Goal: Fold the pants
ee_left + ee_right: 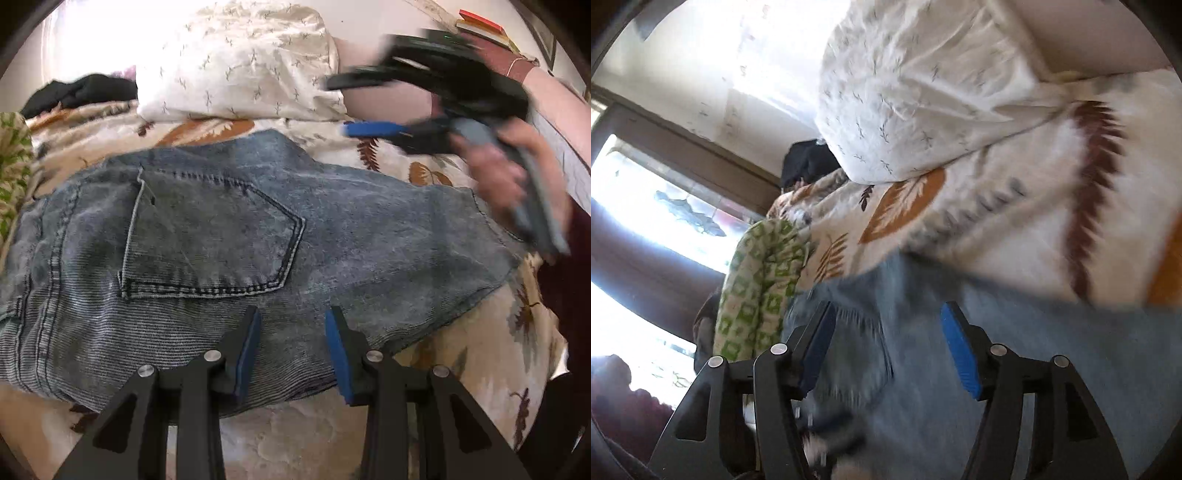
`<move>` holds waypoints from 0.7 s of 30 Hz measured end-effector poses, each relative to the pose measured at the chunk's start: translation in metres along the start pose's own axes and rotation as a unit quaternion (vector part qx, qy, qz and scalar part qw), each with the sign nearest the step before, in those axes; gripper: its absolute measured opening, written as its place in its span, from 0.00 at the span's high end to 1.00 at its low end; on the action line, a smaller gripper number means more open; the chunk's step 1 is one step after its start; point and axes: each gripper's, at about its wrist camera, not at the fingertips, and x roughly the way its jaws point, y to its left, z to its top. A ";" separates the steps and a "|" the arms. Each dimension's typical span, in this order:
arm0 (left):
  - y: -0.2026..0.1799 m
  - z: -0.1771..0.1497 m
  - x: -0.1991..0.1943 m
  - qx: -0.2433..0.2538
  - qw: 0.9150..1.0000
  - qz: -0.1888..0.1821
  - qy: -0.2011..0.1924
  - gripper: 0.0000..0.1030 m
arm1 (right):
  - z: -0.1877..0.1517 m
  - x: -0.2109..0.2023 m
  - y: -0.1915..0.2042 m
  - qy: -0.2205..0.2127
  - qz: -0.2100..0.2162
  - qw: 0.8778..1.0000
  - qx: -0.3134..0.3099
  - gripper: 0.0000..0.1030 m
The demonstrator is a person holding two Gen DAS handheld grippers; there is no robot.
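Note:
Faded blue jeans lie folded on the bed, back pocket up, waistband to the left. My left gripper is open and empty, hovering over the jeans' near edge. My right gripper shows blurred in the left wrist view, up and to the right of the jeans, jaws apart and holding nothing. In the right wrist view the right gripper is open above the blurred denim, tilted sideways.
A leaf-patterned blanket covers the bed. A white pillow lies behind the jeans, with a black garment to its left. A green-patterned cloth sits at the left edge. Books are at the far right.

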 end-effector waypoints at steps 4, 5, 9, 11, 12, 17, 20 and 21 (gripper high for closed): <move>0.000 -0.001 0.003 0.013 1.000 -0.007 0.010 0.62 | 0.030 0.048 -0.007 0.041 -0.015 0.999 0.007 0.42; 0.000 -0.001 0.004 0.013 1.000 -0.010 0.011 0.62 | 0.035 0.058 -0.010 0.051 -0.014 0.999 0.009 0.42; 0.005 -0.001 0.003 -0.004 1.000 -0.024 0.018 0.62 | 0.037 0.089 -0.014 0.122 0.007 0.993 0.006 0.42; 0.005 -0.001 0.003 -0.005 0.999 -0.025 0.019 0.62 | 0.033 0.099 -0.011 0.147 0.007 0.989 -0.007 0.42; 0.004 -0.001 0.003 -0.004 1.000 -0.024 0.019 0.62 | 0.030 0.104 -0.008 0.166 0.026 0.986 -0.008 0.42; 0.001 -0.002 0.004 -0.001 1.000 -0.016 0.017 0.62 | 0.026 0.117 0.006 0.183 0.009 0.983 -0.030 0.60; 0.000 -0.001 0.005 0.002 1.000 -0.012 0.017 0.62 | 0.028 0.114 -0.001 0.150 -0.015 0.988 -0.020 0.84; -0.001 -0.004 0.004 0.002 1.000 -0.011 0.017 0.62 | 0.029 0.112 -0.005 0.136 -0.015 0.990 -0.015 0.85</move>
